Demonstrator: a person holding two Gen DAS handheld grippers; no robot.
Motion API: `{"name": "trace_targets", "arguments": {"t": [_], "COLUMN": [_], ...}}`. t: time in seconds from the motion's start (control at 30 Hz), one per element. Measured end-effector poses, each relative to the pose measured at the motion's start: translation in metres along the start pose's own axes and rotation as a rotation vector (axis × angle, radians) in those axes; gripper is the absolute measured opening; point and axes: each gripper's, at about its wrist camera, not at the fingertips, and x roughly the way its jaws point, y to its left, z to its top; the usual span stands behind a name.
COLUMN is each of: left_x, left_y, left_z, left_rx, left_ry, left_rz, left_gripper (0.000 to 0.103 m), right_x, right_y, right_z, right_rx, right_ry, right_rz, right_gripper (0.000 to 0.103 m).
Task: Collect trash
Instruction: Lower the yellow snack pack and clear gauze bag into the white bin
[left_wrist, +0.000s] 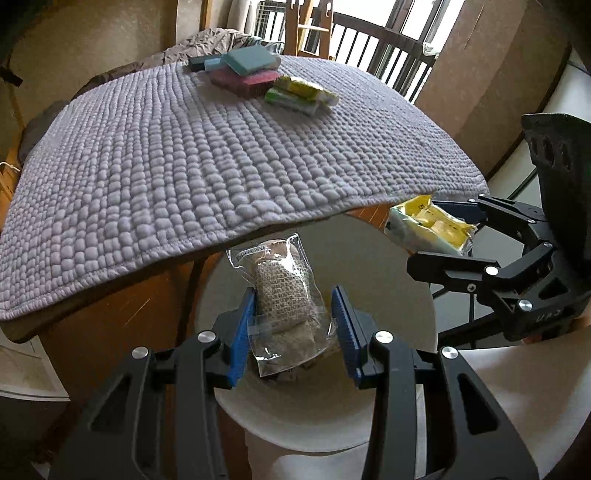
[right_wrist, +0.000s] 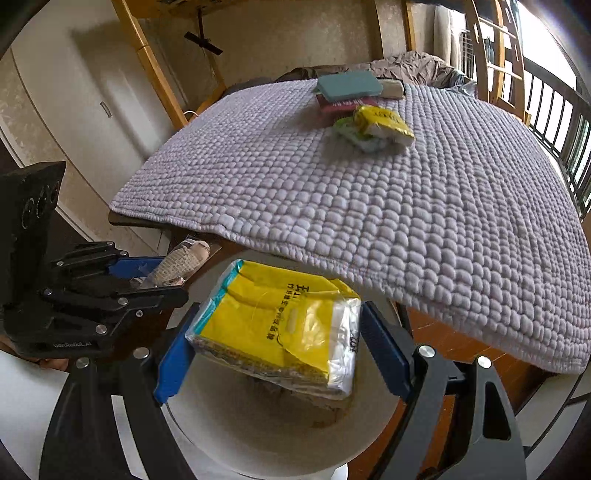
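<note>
My left gripper (left_wrist: 293, 326) is over the round white bin (left_wrist: 388, 266). A clear plastic packet with a beige bandage roll (left_wrist: 282, 291) hangs between its blue pads; the left pad touches it, the right pad stands apart. My right gripper (right_wrist: 275, 341) is shut on a yellow tissue pack (right_wrist: 280, 323) above the same white bin (right_wrist: 266, 435). The right gripper with its pack (left_wrist: 430, 225) also shows in the left wrist view; the left gripper with its packet (right_wrist: 177, 264) shows in the right wrist view. Two more tissue packs (left_wrist: 301, 92) lie on the quilt.
A grey quilted cover (left_wrist: 207, 162) lies over a wooden table beside the bin. On its far side sit a teal box (left_wrist: 251, 61) on a pink pad (left_wrist: 245, 81). A balcony railing (left_wrist: 388, 48) is behind. Brown wooden floor is below.
</note>
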Motion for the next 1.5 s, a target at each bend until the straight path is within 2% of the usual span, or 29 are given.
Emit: {"name": "trace_targets", "arguments": {"t": [0.8, 1.5], "left_x": [0.045, 0.095], "left_y": [0.003, 0.011], "left_z": [-0.001, 0.005], "left_rx": [0.02, 0.039], "left_ry": [0.086, 0.118], "left_rz": [0.033, 0.069], "left_gripper": [0.044, 0.044], "right_x": [0.038, 0.065], "right_y": [-0.012, -0.01], "right_z": [-0.011, -0.02], "right_rx": [0.022, 0.03], "right_ry": [0.077, 0.113], "right_rz": [-0.01, -0.006], "right_gripper": [0.083, 0.083]}}
